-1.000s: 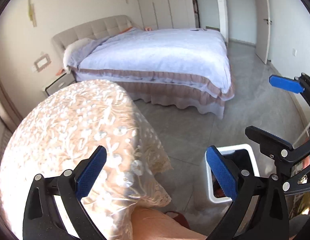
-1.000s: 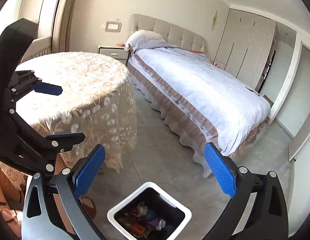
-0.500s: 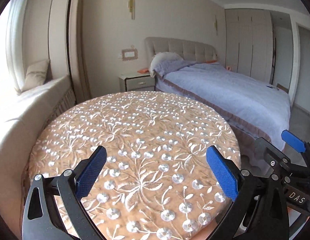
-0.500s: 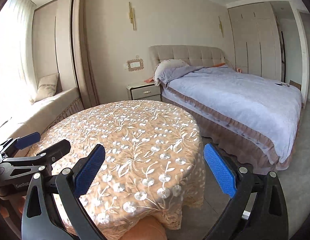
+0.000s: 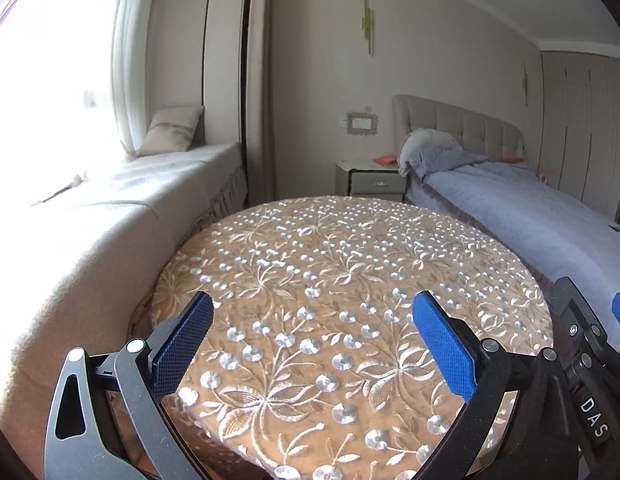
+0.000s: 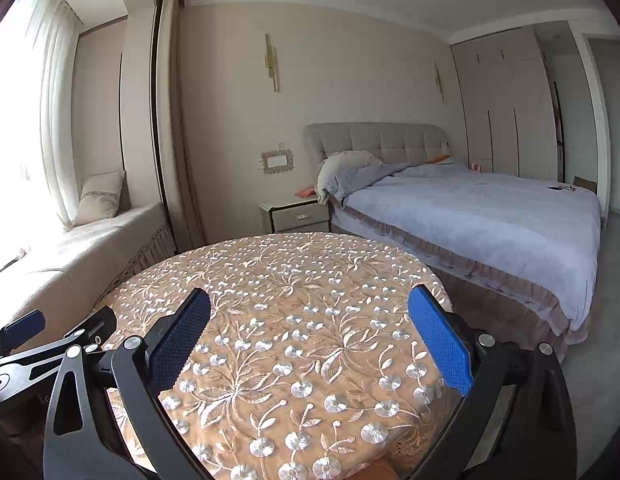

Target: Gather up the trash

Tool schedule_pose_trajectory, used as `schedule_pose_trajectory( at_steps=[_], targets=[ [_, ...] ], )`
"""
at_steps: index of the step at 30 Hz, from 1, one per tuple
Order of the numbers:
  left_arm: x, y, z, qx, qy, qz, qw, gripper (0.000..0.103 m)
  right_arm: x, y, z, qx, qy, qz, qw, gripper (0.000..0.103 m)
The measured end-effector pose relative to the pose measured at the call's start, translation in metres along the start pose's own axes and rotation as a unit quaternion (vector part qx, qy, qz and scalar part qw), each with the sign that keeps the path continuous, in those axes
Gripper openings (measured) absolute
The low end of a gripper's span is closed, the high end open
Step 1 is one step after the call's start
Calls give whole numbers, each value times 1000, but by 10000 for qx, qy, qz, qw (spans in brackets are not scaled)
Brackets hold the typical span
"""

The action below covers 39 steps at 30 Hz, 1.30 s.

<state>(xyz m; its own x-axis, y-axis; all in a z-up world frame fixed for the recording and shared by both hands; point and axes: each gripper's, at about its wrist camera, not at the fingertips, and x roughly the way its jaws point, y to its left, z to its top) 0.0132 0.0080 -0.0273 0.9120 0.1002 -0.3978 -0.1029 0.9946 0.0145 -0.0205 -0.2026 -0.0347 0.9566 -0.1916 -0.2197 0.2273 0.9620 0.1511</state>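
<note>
Swung up off the floor bin, now out of view. Left gripper [image 5: 310, 344] and right gripper [image 6: 307, 340] both spread wide, empty, facing round table [image 5: 350, 248] at 12 o'clock. No trash visible; collection looks finished.

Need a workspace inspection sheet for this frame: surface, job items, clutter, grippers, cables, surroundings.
Surface: round table under an embroidered floral tablecloth; top bare.
Job's things: no trash or bin seen.
Clutter: nothing seen on the table; small dark items on the bed's far edge, too small to identify.
Grippers: left gripper and right gripper over the near table edge, jaws wide apart, holding nothing.
Cables: nothing seen.
Surroundings: bed with blue-grey cover to the right, nightstand with an orange item, window seat with cushion to the left, wardrobe behind.
</note>
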Motion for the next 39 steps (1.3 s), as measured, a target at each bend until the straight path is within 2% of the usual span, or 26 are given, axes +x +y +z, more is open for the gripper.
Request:
schedule_pose_trajectory(
  at_steps=[4,17,39],
  targets=[
    [-11,2,0,-125,-103,224,9996,98,-1,0,1,200,51,-21,9998,98],
    [-36,-17,-4,-27,-184,5,9998,98,-27,-26,1,578,-176,-98,9981,98],
    [-61,-34,-3,58,-347,102,9993,98,-36,-46,-1,662,-263,-87,9974,98]
  ],
)
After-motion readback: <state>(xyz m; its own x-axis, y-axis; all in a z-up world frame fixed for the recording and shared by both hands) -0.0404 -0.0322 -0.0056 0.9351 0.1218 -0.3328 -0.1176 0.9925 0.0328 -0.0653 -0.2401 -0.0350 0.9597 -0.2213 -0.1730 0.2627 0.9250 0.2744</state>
